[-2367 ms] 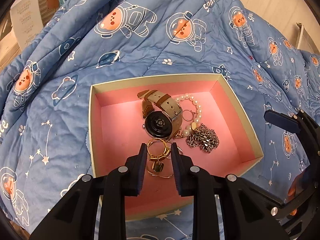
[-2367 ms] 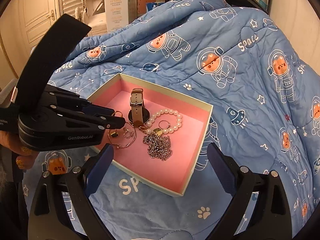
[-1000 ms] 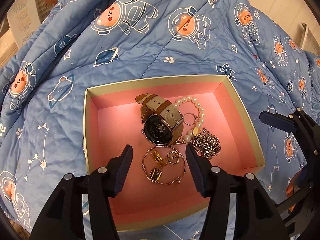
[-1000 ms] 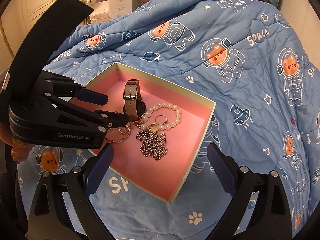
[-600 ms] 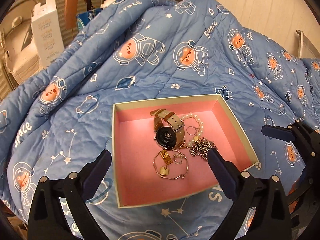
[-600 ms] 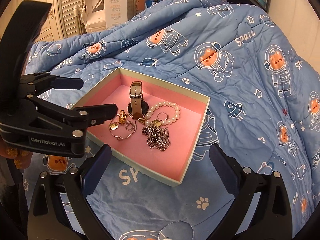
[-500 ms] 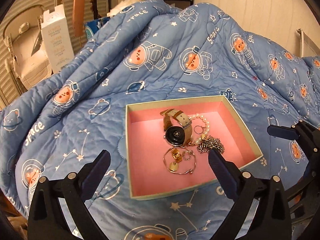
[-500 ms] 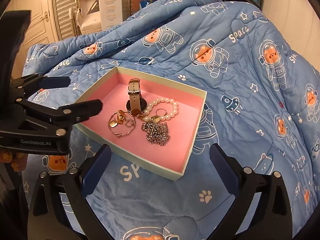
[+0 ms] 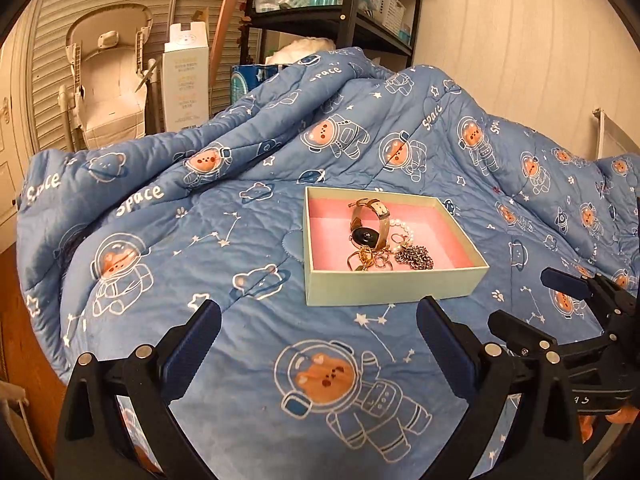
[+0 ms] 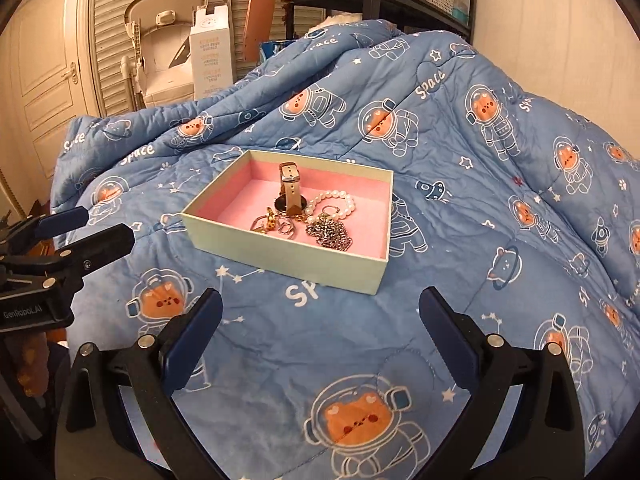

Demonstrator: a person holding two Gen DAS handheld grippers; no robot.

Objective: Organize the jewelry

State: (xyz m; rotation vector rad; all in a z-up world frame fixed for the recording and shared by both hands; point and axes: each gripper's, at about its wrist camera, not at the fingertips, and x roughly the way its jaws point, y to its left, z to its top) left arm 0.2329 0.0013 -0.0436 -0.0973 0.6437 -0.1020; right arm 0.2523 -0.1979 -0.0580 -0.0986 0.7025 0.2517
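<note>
since both claws backed off empty and wide, left claw [image 9: 318, 328] and right claw [image 10: 320, 318], we see jewelry resting in box [image 9: 392, 290] at twelve o'clock; task looks done.

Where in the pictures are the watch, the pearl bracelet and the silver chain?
watch [image 10: 291, 188]: right wrist view, on its beige strap.
pearl bracelet [image 10: 349, 201]: right wrist view, on the beads at its right bend.
silver chain [image 9: 415, 258]: left wrist view, on the middle of the heap.

"Space" printed repeatedly on blue quilt [image 10: 460, 208]; "GenRobot.AI" on left tongs [image 10: 84, 228] body; box text illegible.
</note>
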